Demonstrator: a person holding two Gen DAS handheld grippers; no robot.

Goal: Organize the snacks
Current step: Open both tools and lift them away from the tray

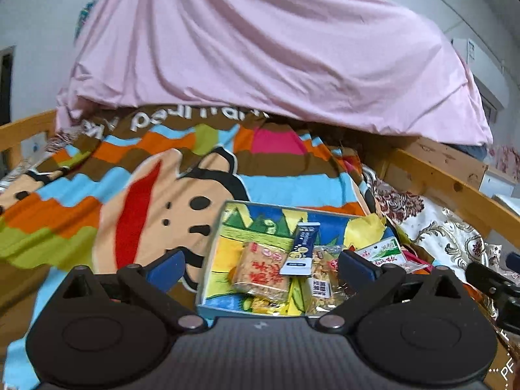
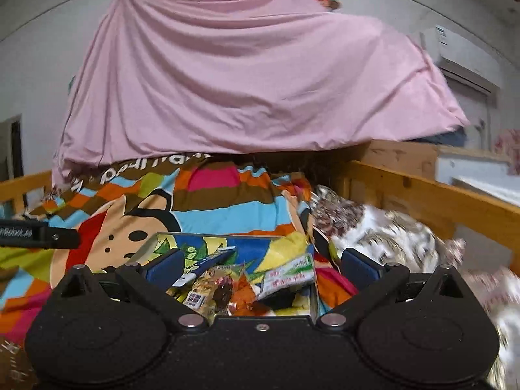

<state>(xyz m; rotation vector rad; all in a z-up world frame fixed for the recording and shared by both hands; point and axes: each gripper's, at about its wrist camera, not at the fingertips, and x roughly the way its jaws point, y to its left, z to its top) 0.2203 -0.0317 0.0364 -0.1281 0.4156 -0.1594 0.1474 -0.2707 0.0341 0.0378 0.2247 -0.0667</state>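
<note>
Left wrist: snack packets (image 1: 261, 276) inside box (image 1: 208, 305).

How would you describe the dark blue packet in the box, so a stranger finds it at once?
On the cartoon blanket lies a shallow illustrated box of snacks. Among them, the dark blue packet stands out: narrow, long, lying atop the orange-printed cracker pack, the only blue wrapper.

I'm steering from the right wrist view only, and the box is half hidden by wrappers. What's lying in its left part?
Observer: An orange cracker pack lies flat in the box, left of the blue sachet.
Operator: Is the left gripper holding anything?
Observer: No, the left gripper is open, over the box.
Operator: And the green-and-white packet?
Observer: The green packet leans on the box's right edge, by the yellow paper.
</note>
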